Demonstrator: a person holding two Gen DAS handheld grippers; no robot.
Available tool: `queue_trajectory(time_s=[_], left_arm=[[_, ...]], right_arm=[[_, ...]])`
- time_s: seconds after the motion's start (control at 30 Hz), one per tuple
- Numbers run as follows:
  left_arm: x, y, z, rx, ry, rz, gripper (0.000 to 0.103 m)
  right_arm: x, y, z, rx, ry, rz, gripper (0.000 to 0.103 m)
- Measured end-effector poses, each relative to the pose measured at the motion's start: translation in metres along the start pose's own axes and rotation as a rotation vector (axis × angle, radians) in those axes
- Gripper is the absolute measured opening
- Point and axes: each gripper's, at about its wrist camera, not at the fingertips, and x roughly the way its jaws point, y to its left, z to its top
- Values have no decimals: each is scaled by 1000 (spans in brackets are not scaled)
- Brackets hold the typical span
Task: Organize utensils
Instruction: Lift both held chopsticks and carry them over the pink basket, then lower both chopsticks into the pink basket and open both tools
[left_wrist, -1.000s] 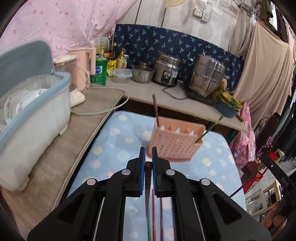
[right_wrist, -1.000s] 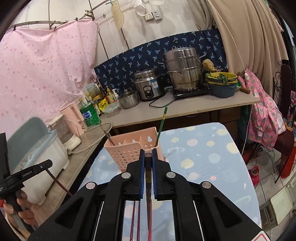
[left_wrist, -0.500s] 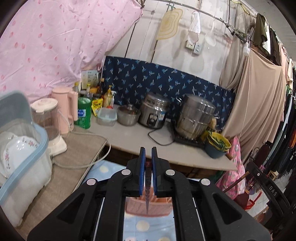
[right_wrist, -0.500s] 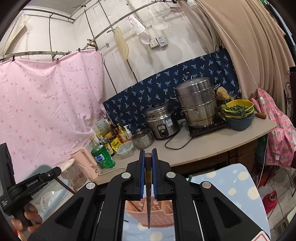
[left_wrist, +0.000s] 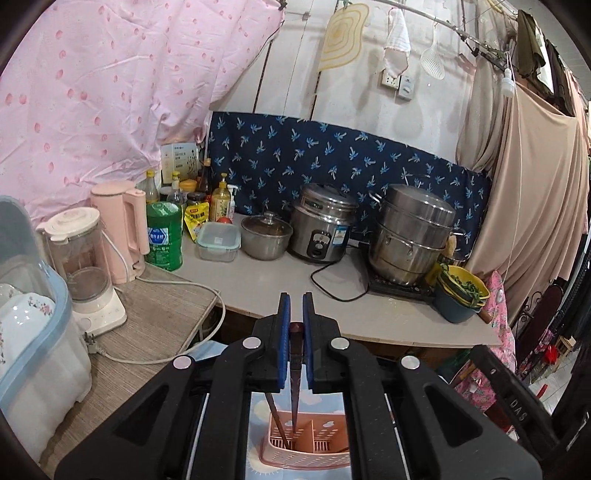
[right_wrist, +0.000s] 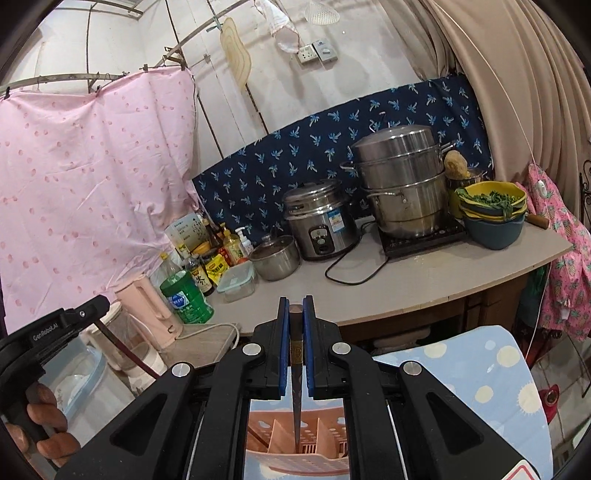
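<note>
My left gripper (left_wrist: 295, 314) is shut on a dark chopstick (left_wrist: 295, 373) that hangs point down into the left compartment of the pink slotted utensil basket (left_wrist: 306, 446). Another chopstick (left_wrist: 275, 417) leans in that compartment. My right gripper (right_wrist: 295, 317) is shut on a second dark chopstick (right_wrist: 296, 402), its tip down in a middle compartment of the same basket (right_wrist: 299, 439). The left gripper (right_wrist: 48, 332) also shows at the left of the right wrist view, with its chopstick slanting down.
The basket stands on a blue spotted tablecloth (right_wrist: 476, 373). Behind is a counter (left_wrist: 273, 291) with a rice cooker (left_wrist: 323, 225), steamer pot (left_wrist: 412, 232), small pot, bottles, a pink kettle (left_wrist: 123, 229) and blender. A blue dish rack with plates (left_wrist: 26, 332) is at the left.
Both grippers have tilted up and moved over the basket, turning their chopsticks point down. The chopstick tips now reach into the basket's compartments.
</note>
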Motion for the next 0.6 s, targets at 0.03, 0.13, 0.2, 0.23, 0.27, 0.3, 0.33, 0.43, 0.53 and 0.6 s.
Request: queue_trajectory(time_s=[0.03, 0.13, 0.2, 0.23, 0.27, 0.3, 0.33, 0.43, 0.53, 0.6], left_arm=[[4, 1, -4, -1, 8, 1, 6], [16, 5, -15, -2, 37, 5, 6], [24, 6, -24, -1, 61, 8, 6], [27, 7, -28, 0, 71, 9, 7], [31, 8, -34, 0, 84, 10, 7], [34, 9, -37, -1, 95, 9, 7], [37, 10, -42, 0, 106, 9, 7], [46, 12, -55, 3, 136, 14, 7], [47, 14, -65, 12, 152, 18, 13], [44, 14, -71, 10, 157, 32, 31]], right_arm=[[6, -2, -5, 1, 13, -2, 7], [19, -6, -19, 6, 48, -10, 7], [25, -9, -27, 7, 69, -13, 7], [29, -9, -30, 4, 79, -16, 7], [32, -9, -34, 1, 91, -21, 7], [34, -10, -37, -1, 98, -26, 7], [36, -10, -40, -7, 106, -31, 7], [36, -12, -47, -7, 116, -35, 11], [29, -13, -48, -4, 111, -35, 20], [22, -13, -47, -4, 101, -32, 24]])
